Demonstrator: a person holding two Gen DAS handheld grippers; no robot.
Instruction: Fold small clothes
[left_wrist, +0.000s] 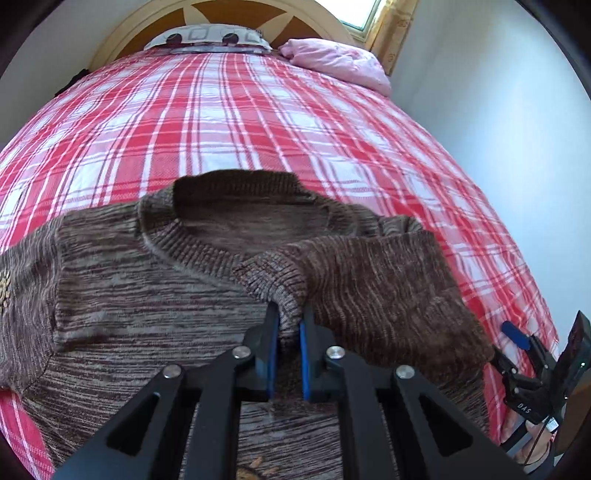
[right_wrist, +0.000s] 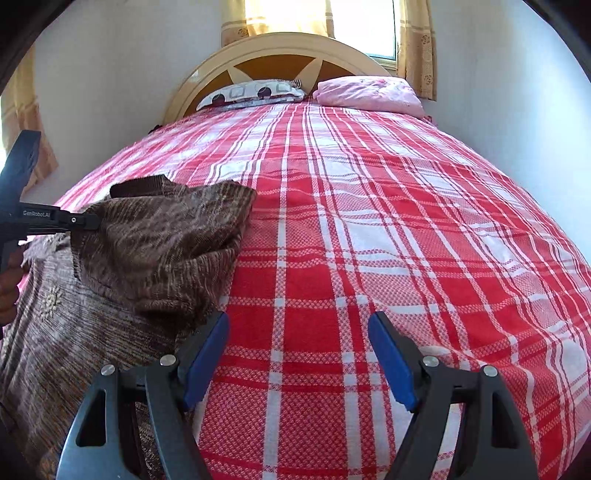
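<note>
A brown marled knit sweater (left_wrist: 129, 295) lies flat on the bed with its neckline towards the headboard. Its right sleeve (left_wrist: 388, 288) is folded across the chest. My left gripper (left_wrist: 290, 314) is shut on the ribbed cuff (left_wrist: 273, 277) of that sleeve, just below the collar. In the right wrist view the sweater (right_wrist: 166, 240) fills the lower left, and the left gripper (right_wrist: 85, 221) comes in from the left edge, holding the sleeve. My right gripper (right_wrist: 299, 325) stands open above the bare bedspread beside the sweater's right edge, with nothing between its blue pads.
The bed wears a red and white plaid spread (right_wrist: 406, 221). At its head lie a patterned pillow (right_wrist: 255, 92) and a folded pink blanket (right_wrist: 369, 92), in front of a rounded wooden headboard (right_wrist: 288, 48). A pale wall (left_wrist: 498, 129) runs along the bed's right side.
</note>
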